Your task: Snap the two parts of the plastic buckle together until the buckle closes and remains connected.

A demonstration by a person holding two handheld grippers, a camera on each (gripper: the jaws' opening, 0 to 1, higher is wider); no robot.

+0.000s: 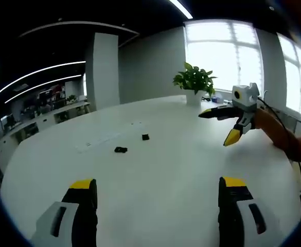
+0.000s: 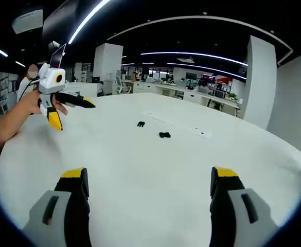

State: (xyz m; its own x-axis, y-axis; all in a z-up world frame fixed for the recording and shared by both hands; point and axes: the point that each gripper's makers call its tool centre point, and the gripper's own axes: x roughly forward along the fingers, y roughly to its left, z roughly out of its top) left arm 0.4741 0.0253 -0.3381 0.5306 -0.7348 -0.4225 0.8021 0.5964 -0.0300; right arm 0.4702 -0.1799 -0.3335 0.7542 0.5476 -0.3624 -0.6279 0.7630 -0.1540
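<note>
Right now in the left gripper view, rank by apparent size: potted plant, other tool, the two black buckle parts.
1. Right tool with yellow-tipped jaws, held nearer the camera, so its rank is unsure.
2. Green potted plant in a white pot, farther back.
3. Two small black plastic buckle parts, lying apart; they look alike.

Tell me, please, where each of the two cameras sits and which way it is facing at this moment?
Left gripper view: rides on the left gripper, jaws open, looking across the white table toward the potted plant and windows; the right gripper enters from the right, with the person's forearm.
Right gripper view: rides on the right gripper, jaws open, facing the office; the left gripper shows, held in a hand.
Shared: the table and two black buckle parts, lying apart.
</note>
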